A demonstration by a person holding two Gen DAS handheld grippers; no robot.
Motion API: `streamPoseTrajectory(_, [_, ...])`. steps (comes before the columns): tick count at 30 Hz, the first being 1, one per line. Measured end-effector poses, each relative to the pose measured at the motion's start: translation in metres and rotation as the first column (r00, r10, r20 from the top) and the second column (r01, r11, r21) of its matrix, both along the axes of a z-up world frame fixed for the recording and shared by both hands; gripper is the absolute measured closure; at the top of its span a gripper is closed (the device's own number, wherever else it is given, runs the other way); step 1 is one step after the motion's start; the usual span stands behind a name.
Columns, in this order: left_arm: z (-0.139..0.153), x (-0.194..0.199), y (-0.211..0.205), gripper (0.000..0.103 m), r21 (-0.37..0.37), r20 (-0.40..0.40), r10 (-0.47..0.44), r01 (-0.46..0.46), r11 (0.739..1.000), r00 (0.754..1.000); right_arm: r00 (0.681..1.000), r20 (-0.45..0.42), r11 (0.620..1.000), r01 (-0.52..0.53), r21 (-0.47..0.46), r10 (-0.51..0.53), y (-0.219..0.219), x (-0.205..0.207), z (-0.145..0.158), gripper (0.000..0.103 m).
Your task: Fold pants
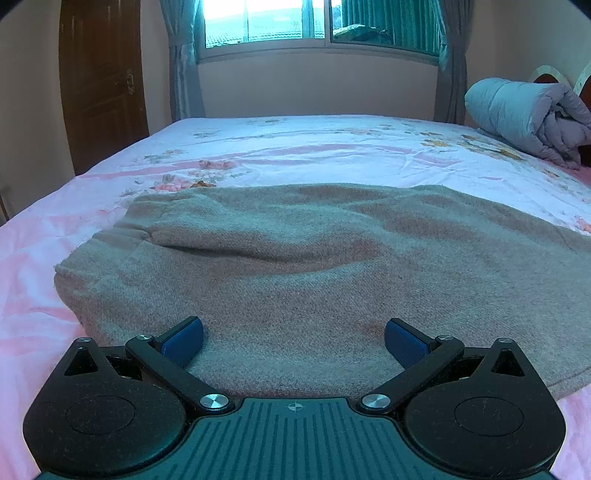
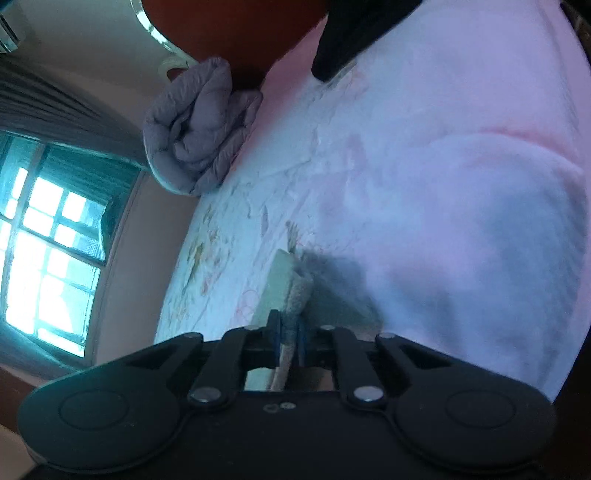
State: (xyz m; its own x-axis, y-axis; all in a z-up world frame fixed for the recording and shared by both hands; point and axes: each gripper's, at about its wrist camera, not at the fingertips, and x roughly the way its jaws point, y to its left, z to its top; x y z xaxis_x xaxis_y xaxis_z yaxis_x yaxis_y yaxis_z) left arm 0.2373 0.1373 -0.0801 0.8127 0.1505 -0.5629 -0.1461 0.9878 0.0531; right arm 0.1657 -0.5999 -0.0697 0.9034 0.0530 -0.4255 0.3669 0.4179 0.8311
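2 grippers were in play, and you had them in very different states. Nearest in the left wrist view, your left gripper (image 1: 293,341) hung just above the near edge of the pants (image 1: 295,266) with its jaws spread wide and nothing between the blue pads (image 1: 184,339). The grey-brown pants lay flat on the bed (image 1: 44,258), beginning right under those pads and spreading away toward the middle of the floral sheet. Their long axis appeared to run left to right across that view, with a rounded end and a fold seam at the near left and the cloth running off the right edge; which end was the waistband could not be told.

In the right wrist view, your right gripper (image 2: 290,339) had its jaws pinched tight on a thin edge of the same fabric (image 2: 295,291), lifted off the sheet.

To do this fold well, you needed to bite the near left edge through every layer, raise both grips level, carry them together across the long axis, and keep the cloth taut so no crease got trapped.

Farther off, a rolled grey quilt (image 1: 528,114) lay by the headboard, well apart from the pants, with the window (image 1: 317,22) beyond.
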Motion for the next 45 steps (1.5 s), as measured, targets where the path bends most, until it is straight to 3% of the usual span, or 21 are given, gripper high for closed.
streamPoseTrajectory(2, [-0.001, -0.001, 0.0, 0.0, -0.001, 0.004, 0.001, -0.001, 1.0, 1.0, 0.998, -0.068, 0.999, 0.018, 0.033, -0.016, -0.002, -0.001, -0.019, 0.102])
streamPoseTrajectory(4, [0.0, 0.0, 0.0, 0.0, -0.003, -0.001, -0.002, 0.002, 1.0, 1.0, 0.998, -0.026, 0.991, 0.055, 0.125, -0.052, -0.008, -0.012, -0.031, 0.096])
streamPoseTrajectory(5, [0.0, 0.0, 0.001, 0.0, -0.003, -0.003, -0.006, 0.006, 1.0, 1.0, 0.997, -0.012, 0.99, 0.082, 0.113, -0.081, -0.008, -0.019, -0.028, 0.086])
streamPoseTrajectory(7, [0.0, 0.0, 0.002, 0.0, -0.004, 0.0, -0.012, 0.012, 1.0, 1.0, 0.994, -0.002, 0.99, 0.106, 0.094, -0.106, -0.008, -0.03, -0.024, 0.08])
streamPoseTrajectory(12, [0.009, 0.0, -0.009, 0.0, 0.008, -0.012, 0.029, -0.029, 1.0, 1.0, 1.0, -0.02, 0.986, 0.006, 0.165, -0.003, -0.001, -0.012, -0.038, 0.073])
streamPoseTrajectory(14, [0.018, -0.005, -0.025, 0.0, -0.032, 0.023, -0.024, 0.025, 0.999, 0.999, 0.999, -0.038, 0.992, -0.008, 0.122, 0.013, 0.004, -0.002, -0.038, 0.074])
streamPoseTrajectory(15, [0.021, -0.007, -0.035, 0.0, -0.03, 0.038, -0.063, 0.064, 0.998, 0.997, 0.999, -0.032, 0.995, -0.015, 0.1, 0.018, 0.007, 0.001, -0.035, 0.085])
streamPoseTrajectory(18, [0.017, -0.001, -0.078, 0.0, 0.042, -0.018, -0.209, 0.209, 0.977, 0.978, 0.998, -0.034, 0.999, -0.049, -0.012, 0.049, 0.013, 0.007, -0.02, 0.097])
streamPoseTrajectory(20, [0.006, 0.011, -0.091, 0.0, 0.069, -0.079, -0.201, 0.207, 0.976, 0.976, 0.997, -0.032, 0.992, -0.075, -0.106, 0.072, 0.016, 0.009, -0.002, 0.099])
streamPoseTrajectory(21, [0.003, 0.016, -0.087, 0.0, 0.021, -0.078, -0.174, 0.176, 0.984, 0.982, 0.997, -0.023, 0.989, -0.075, -0.124, 0.072, 0.013, 0.007, 0.004, 0.099])
streamPoseTrajectory(22, [0.001, 0.021, -0.083, 0.0, -0.015, -0.08, -0.152, 0.151, 0.988, 0.985, 0.998, -0.03, 0.99, -0.064, -0.124, 0.061, 0.009, 0.005, 0.008, 0.1])
streamPoseTrajectory(26, [0.002, 0.022, -0.089, 0.0, 0.017, -0.09, -0.143, 0.145, 0.989, 0.986, 0.991, -0.116, 0.994, -0.081, -0.073, 0.072, -0.004, 0.007, -0.015, 0.1])
streamPoseTrajectory(29, [0.021, 0.014, -0.103, 0.0, 0.024, -0.075, -0.101, 0.103, 0.994, 0.992, 0.993, -0.092, 0.994, -0.086, -0.062, 0.081, -0.004, 0.003, -0.018, 0.099])
streamPoseTrajectory(31, [0.032, 0.0, -0.127, 0.0, -0.014, 0.013, -0.159, 0.159, 0.987, 0.987, 0.992, -0.086, 0.993, -0.1, -0.067, 0.094, -0.003, 0.001, -0.017, 0.098])
streamPoseTrajectory(33, [0.036, -0.006, -0.155, 0.0, -0.043, 0.046, -0.235, 0.237, 0.971, 0.971, 0.991, -0.085, 0.992, -0.109, -0.062, 0.103, -0.004, 0.002, -0.017, 0.096])
streamPoseTrajectory(36, [0.022, 0.001, -0.202, 0.0, -0.048, -0.004, -0.331, 0.33, 0.943, 0.944, 0.991, -0.073, 0.992, -0.117, -0.039, 0.114, -0.007, 0.001, -0.019, 0.092])
streamPoseTrajectory(37, [0.011, 0.008, -0.217, 0.0, -0.027, -0.074, -0.323, 0.321, 0.947, 0.944, 0.991, -0.068, 0.992, -0.121, -0.032, 0.118, -0.009, 0.002, -0.02, 0.091])
streamPoseTrajectory(38, [0.008, 0.009, -0.228, 0.0, 0.0, -0.08, -0.275, 0.276, 0.961, 0.958, 0.99, -0.066, 0.992, -0.125, -0.027, 0.123, -0.01, 0.001, -0.021, 0.091])
streamPoseTrajectory(41, [0.022, 0.007, -0.256, 0.0, -0.134, 0.016, -0.328, 0.327, 0.935, 0.944, 0.99, -0.058, 0.991, -0.13, -0.029, 0.128, -0.009, -0.002, -0.02, 0.089])
streamPoseTrajectory(43, [0.026, 0.006, -0.289, 0.0, -0.088, 0.036, -0.36, 0.362, 0.928, 0.932, 0.991, -0.048, 0.991, -0.128, -0.029, 0.126, -0.008, -0.004, -0.021, 0.089])
streamPoseTrajectory(45, [0.02, 0.015, -0.319, 0.0, -0.11, -0.018, -0.377, 0.373, 0.921, 0.926, 0.992, -0.034, 0.993, -0.12, -0.018, 0.12, -0.008, -0.006, -0.025, 0.089])
